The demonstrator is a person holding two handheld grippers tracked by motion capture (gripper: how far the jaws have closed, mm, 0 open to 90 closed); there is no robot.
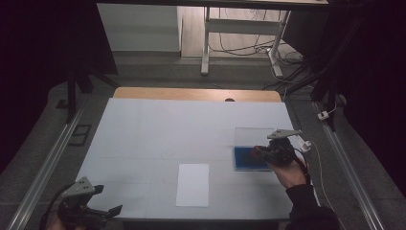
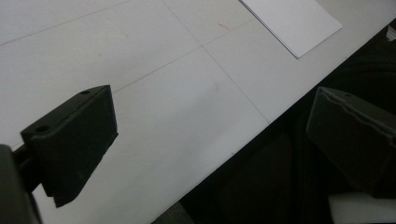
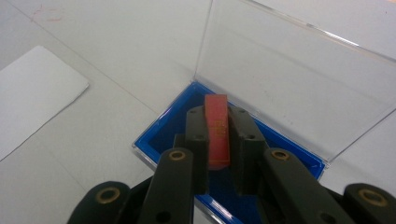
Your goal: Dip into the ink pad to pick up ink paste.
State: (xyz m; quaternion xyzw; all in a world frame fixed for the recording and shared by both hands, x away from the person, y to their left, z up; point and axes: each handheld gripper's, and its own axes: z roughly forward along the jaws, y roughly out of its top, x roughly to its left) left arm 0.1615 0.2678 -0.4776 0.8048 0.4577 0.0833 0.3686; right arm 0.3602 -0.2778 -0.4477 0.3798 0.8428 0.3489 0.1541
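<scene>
We keep the right gripper [image 3: 218, 140] clenched on the red card [image 3: 217, 128] over the blue case [image 3: 163, 133] at four o'clock on the tabletop [image 1: 158, 129] — lid [image 3: 289, 79] upright for access; left gripper [image 2: 210, 144] waits released at seven o'clock.

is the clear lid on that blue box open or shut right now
Open. The clear lid stands up from the back edge of the blue box, baring its blue inside.

Pretty dim overall in the high view: the white table [image 1: 158, 134] catches most of the light while the edges sink into near black. Both gripper views are brighter but soft, with the near jaws blurry and faint glare along the clear lid [image 3: 299, 70].
</scene>
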